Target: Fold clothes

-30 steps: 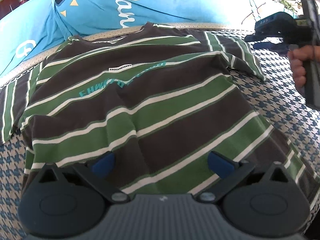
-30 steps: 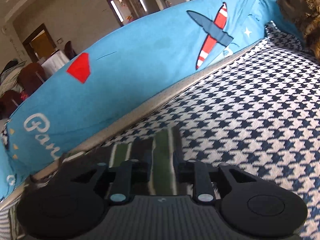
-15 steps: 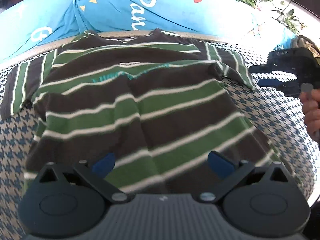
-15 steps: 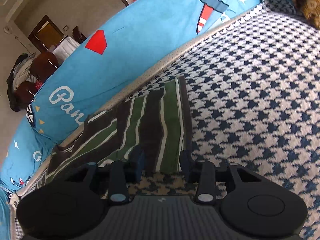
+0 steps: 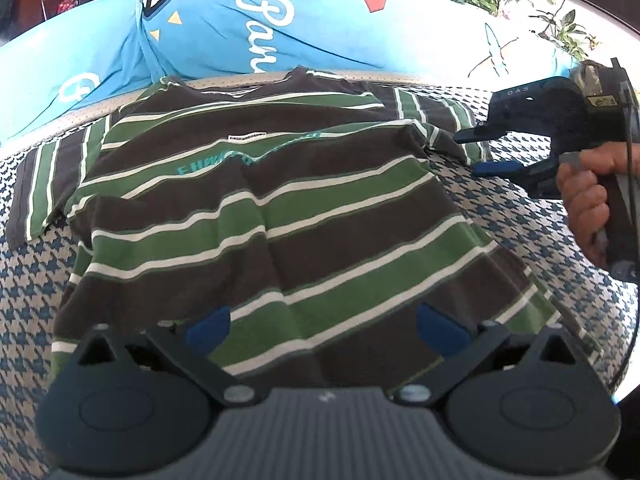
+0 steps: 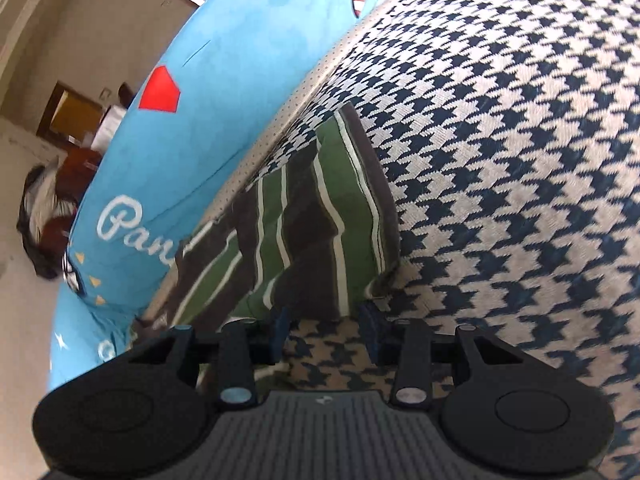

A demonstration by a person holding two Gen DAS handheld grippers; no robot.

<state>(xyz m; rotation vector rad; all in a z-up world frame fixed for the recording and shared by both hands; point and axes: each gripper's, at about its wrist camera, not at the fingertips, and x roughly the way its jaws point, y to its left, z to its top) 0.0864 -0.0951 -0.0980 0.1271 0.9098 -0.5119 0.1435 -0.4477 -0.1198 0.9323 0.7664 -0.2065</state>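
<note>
The right gripper [image 6: 324, 330] has its jaws parted and empty just short of the sleeve [image 6: 344, 216] at twelve o'clock; closing now could catch only cloth edge or upholstery. The left gripper [image 5: 322, 326], wide open, hovers over the striped shirt [image 5: 280, 216] spread on the houndstooth cushion [image 5: 520, 216]. The hem beneath it is hidden.

Blue cushion [image 5: 304, 36], perhaps sofa backrest

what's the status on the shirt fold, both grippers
Left gripper open above hem. Right gripper open at sleeve, nothing gripped. Striped shirt flat on sofa. Nothing blocking.
</note>
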